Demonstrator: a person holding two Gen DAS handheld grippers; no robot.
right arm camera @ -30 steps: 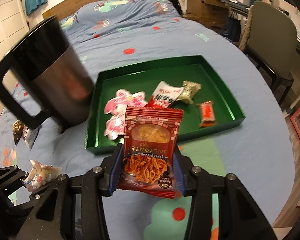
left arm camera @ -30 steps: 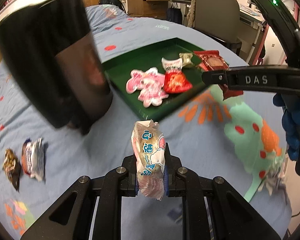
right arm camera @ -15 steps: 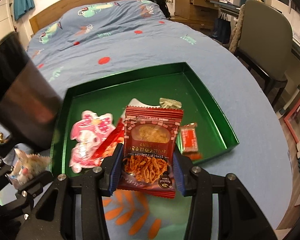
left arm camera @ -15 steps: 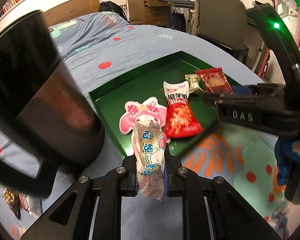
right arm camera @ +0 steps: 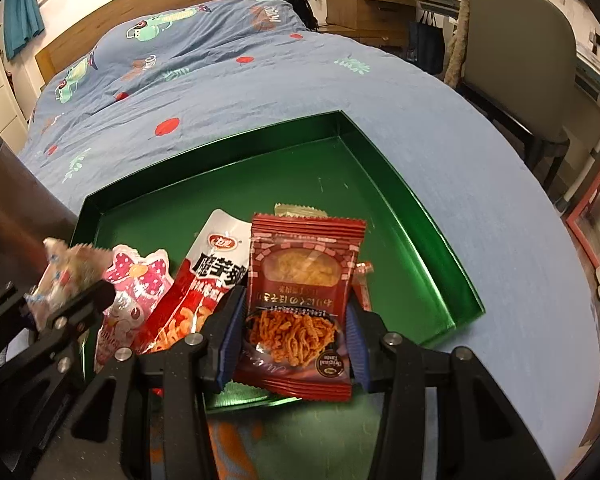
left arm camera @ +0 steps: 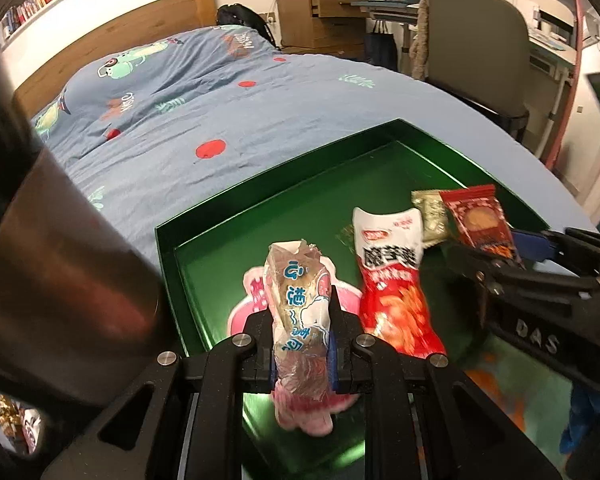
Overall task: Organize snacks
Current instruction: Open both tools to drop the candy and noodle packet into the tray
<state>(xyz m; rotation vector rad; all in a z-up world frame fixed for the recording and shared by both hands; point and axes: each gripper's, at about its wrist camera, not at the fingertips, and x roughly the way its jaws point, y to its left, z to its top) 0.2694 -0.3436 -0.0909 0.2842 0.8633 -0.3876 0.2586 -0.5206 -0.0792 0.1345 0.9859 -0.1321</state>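
Green tray [right arm camera: 424,216], red-dotted blue bedspread [right arm camera: 227,88]

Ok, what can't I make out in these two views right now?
- Pink character packet: left wrist view, mostly hidden behind the left gripper's wrapped snack.
- Small orange packet: right wrist view, mostly covered by the red noodle-snack bag.
- Metal mug: both views, blurred, cut by the frame edge.

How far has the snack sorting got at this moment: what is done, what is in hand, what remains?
Done: a pink packet, a red-and-white packet and a gold one lie in the green tray. In hand: the left gripper holds a pale wrapped snack, the right gripper a dark red noodle packet, both over the tray. Left: two snacks on the bedspread.
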